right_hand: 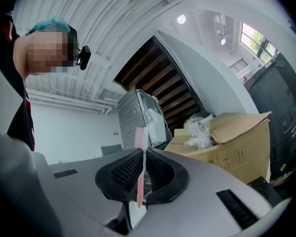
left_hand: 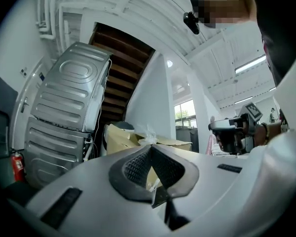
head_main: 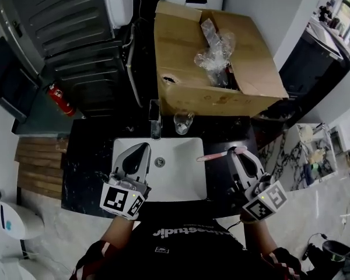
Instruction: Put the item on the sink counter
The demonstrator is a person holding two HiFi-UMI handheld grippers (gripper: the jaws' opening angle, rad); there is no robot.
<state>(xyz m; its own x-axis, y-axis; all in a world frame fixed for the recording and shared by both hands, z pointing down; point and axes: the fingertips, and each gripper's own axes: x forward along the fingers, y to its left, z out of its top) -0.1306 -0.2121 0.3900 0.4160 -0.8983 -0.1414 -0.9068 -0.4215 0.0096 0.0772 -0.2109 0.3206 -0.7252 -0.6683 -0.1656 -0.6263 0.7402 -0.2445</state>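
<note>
Dim, contrasty head view — daylight from a window (right_hand: 251, 39), fisheye warp, dark vignetted corners

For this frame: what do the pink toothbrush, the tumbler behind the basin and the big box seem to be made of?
Toothbrush: likely plastic, smooth pale pink, with a thin moulded handle.
Tumbler: clear glass or clear plastic; the dark counter shows through it, with bright glints.
Box: corrugated cardboard, matt brown, with folded flaps and a torn hole.
</note>
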